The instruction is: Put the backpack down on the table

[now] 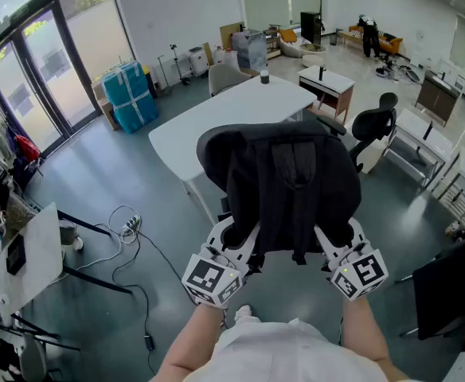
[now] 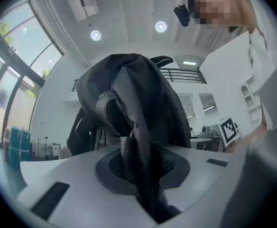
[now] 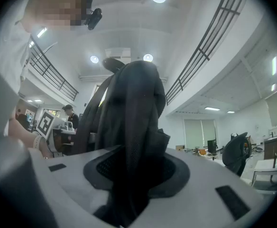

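A black backpack (image 1: 284, 189) is held up between both grippers, just ahead of them. The left gripper (image 1: 236, 237) pinches its mesh strap (image 2: 129, 151), and the right gripper (image 1: 332, 243) pinches its dark fabric. A white tabletop (image 1: 216, 118) lies beyond.

The white table (image 1: 209, 126) stands on the grey floor (image 1: 97, 181). A small dark object (image 1: 264, 76) sits at its far corner, toward one o'clock.
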Tool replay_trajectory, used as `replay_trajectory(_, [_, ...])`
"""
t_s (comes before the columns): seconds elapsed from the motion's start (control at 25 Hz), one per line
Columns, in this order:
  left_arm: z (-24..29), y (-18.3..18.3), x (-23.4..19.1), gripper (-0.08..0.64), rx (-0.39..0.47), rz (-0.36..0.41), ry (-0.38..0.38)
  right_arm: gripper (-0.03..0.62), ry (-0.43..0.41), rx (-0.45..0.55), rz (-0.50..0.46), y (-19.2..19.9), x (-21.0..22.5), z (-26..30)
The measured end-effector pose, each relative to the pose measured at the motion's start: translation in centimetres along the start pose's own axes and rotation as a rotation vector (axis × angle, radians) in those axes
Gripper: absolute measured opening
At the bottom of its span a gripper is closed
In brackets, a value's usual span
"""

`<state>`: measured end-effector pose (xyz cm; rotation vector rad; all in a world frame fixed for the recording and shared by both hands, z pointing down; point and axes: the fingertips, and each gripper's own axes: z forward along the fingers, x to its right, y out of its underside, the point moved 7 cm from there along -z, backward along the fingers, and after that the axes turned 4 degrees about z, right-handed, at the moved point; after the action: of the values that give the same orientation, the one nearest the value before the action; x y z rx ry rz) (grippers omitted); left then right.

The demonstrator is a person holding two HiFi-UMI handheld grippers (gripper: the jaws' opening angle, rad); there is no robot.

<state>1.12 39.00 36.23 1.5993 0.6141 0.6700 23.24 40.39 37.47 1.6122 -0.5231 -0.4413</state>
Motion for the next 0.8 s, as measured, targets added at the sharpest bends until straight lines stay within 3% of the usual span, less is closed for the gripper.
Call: replay_trajectory(0.8, [-0.9,2.4,-0.4,0.072,-0.032,-0.047,0.020,0.155,-0.008,-0.038,0.048,2.2,-0.6,0.1])
